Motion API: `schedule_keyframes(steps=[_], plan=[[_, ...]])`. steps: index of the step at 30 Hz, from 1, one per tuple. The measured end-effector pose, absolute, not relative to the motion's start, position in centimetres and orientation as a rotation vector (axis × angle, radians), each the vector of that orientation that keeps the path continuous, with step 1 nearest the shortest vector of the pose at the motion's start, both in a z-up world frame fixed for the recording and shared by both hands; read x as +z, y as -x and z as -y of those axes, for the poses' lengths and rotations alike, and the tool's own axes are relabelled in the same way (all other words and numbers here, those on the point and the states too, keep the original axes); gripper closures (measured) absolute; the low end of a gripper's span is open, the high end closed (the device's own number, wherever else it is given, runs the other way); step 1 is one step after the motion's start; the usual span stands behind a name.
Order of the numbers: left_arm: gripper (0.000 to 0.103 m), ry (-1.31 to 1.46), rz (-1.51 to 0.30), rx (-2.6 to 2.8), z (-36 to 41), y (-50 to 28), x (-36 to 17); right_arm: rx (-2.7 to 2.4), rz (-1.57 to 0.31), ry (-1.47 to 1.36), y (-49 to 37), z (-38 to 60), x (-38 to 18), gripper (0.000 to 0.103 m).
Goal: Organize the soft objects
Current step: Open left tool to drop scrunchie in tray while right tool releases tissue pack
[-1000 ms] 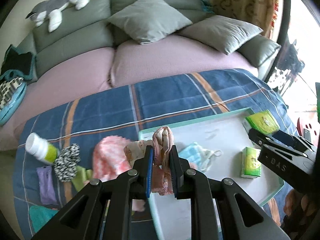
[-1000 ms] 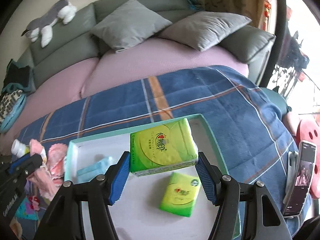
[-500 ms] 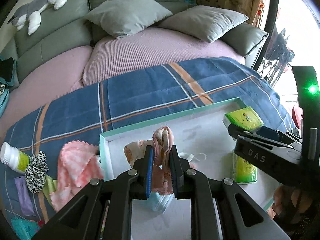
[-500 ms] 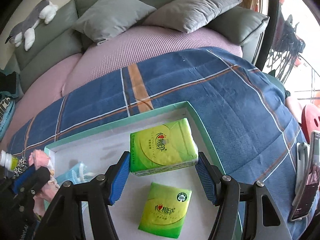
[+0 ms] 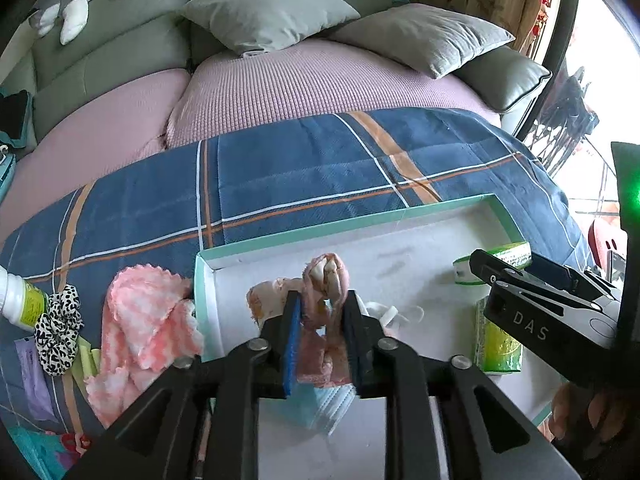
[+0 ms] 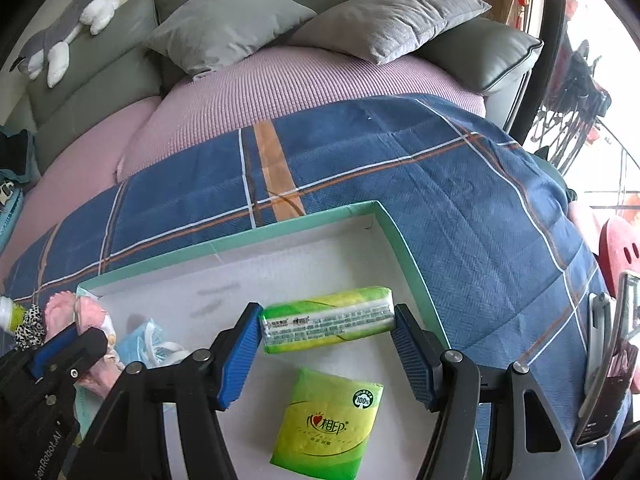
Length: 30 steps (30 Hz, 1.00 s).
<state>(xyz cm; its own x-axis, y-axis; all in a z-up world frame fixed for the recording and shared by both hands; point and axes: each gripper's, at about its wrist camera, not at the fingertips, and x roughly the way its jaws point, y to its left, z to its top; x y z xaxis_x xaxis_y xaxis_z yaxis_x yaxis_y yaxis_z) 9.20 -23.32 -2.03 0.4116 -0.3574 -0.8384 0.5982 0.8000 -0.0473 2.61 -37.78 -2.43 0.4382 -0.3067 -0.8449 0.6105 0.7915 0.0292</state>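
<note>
While its jaws are opening, the left gripper (image 5: 320, 316) has a pink cloth (image 5: 326, 280) between them over the tray (image 5: 320, 232). Beside it, the right gripper (image 6: 326, 342) clasps a tissue pack (image 6: 326, 318) above another pack (image 6: 328, 424) lying in the tray.

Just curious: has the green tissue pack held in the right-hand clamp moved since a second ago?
Yes. The tissue pack has tipped in the right gripper: its edge now faces the camera. It has also come down nearer the tray, whose far rim sits higher in view.
</note>
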Motion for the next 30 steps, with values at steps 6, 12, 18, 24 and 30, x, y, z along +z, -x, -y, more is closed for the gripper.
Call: schedule_keyframes(steps=[6,12,18,24,30], plan=[[0.062,-0.277,-0.957,-0.596,22.9,-9.1,-1.2,-0.584,-0.966,-0.326,-2.8,37.2,-2.1,0.034],[0.051,-0.269,-0.936,-0.582,22.3,-9.1,0.0,-0.589,-0.952,-0.305,-2.7,36.8,-1.2,0.03],[0.038,-0.258,-0.923,-0.563,21.7,-9.2,0.8,-0.581,-0.942,-0.297,-2.6,36.5,-0.5,0.03],[0.034,-0.24,-0.916,-0.543,21.1,-9.5,1.1,-0.579,-0.95,-0.302,-2.6,36.5,-0.6,0.03],[0.028,-0.222,-0.921,-0.524,20.5,-9.9,1.0,-0.575,-0.963,-0.298,-2.7,36.5,-0.9,0.027]])
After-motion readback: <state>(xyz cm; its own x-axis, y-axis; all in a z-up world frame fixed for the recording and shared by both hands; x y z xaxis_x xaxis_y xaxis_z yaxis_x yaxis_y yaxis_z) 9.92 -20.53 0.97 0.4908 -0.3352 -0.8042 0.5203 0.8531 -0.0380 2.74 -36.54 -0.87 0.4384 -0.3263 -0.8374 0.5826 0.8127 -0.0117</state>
